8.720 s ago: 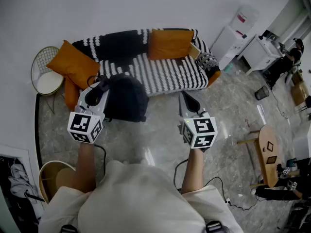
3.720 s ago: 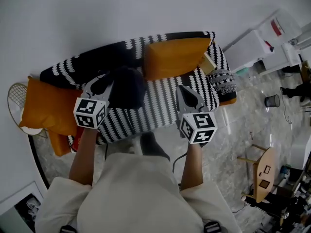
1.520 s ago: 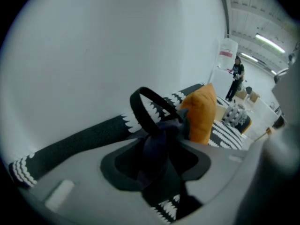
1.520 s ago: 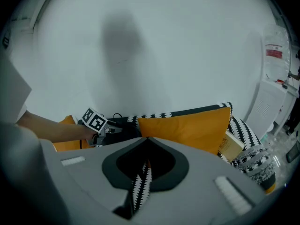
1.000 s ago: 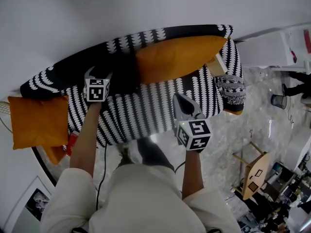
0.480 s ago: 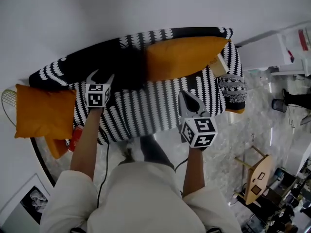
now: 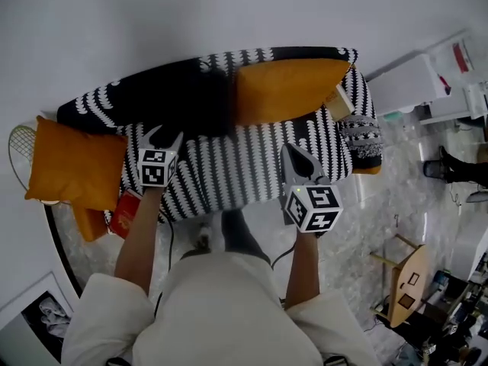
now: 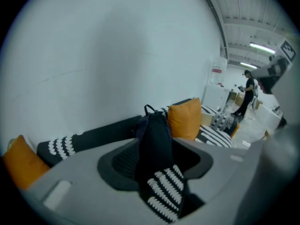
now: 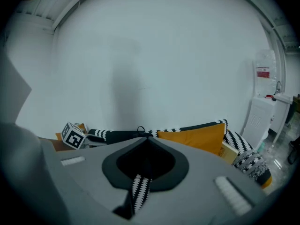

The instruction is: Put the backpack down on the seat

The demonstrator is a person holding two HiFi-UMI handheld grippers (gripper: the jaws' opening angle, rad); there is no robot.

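Observation:
The black backpack (image 7: 204, 101) stands on the striped sofa seat (image 7: 244, 166), leaning on the backrest beside the long orange cushion (image 7: 290, 88). My left gripper (image 7: 162, 134) hangs above the seat's front half, a short way in front of the backpack and apart from it. Its jaws have just been closing; they are forked open with nothing between them. In the left gripper view the backpack (image 8: 154, 135) shows through the gap. My right gripper (image 7: 293, 152) is over the seat to the right, its jaws meeting at the tip and holding nothing.
A square orange cushion (image 7: 72, 162) lies at the sofa's left end, with a red object (image 7: 126, 212) on the floor below it. A wire chair (image 7: 19, 139) is at far left, white cabinets (image 7: 415, 82) are right of the sofa, and a wooden side table (image 7: 404, 284) stands lower right.
The backpack, earlier carried by the left gripper, now rests on the sofa. Over the last second both grippers have drawn back from the backrest toward the seat's front edge.

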